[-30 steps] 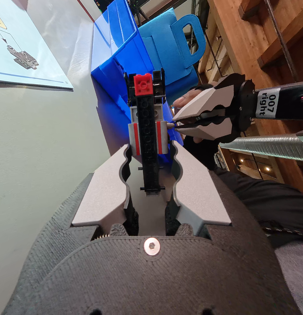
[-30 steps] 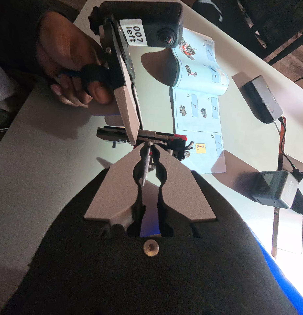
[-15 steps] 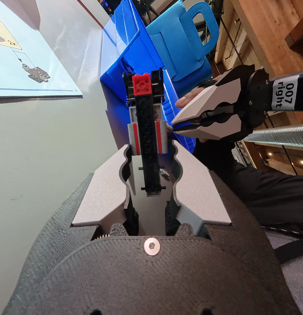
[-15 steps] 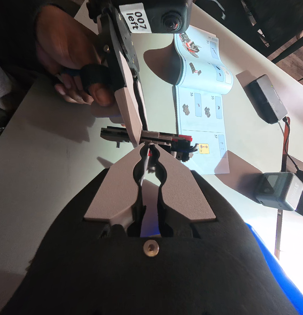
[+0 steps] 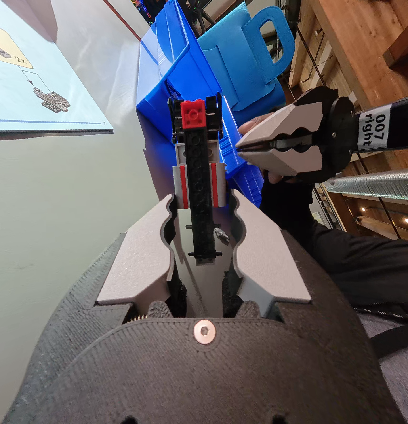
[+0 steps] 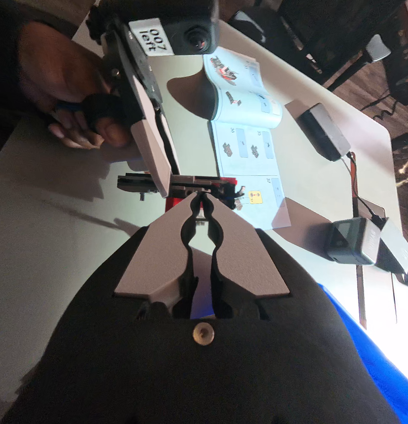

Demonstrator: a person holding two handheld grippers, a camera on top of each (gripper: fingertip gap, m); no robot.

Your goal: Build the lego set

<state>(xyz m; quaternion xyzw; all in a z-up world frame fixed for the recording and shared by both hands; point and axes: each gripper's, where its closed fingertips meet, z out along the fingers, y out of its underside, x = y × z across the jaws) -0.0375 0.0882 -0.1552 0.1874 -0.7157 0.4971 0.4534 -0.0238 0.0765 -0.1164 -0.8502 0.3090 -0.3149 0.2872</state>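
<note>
In the left wrist view, an open instruction booklet (image 5: 37, 75) is seen at the far left, lying flat on the pale table (image 5: 49, 195); to its right, at the centre, a long lego model (image 5: 199, 179) is held off the surface, a black studded beam capped by a red brick, with grey and red striped side pieces. The model runs lengthwise between the two fingers of the left gripper (image 5: 202, 199); the fingers are spread about as wide as the striped section, and their tips are clamped against its sides, so the model is grasped. A small grey part is seen just beside the beam, near the right finger; what it is cannot be told. Behind the model stands a blue bin (image 5: 175, 75) at the table's far edge, with a blue felt bag (image 5: 256, 57) to its right. Farther right, the right gripper (image 5: 238, 151) is pointed at the model's right side, near it but apart; its fingers are pressed together at the tips, and nothing is seen between them. In the right wrist view, the same closed tips meet just beside the model's underside; contact cannot be judged.
</note>
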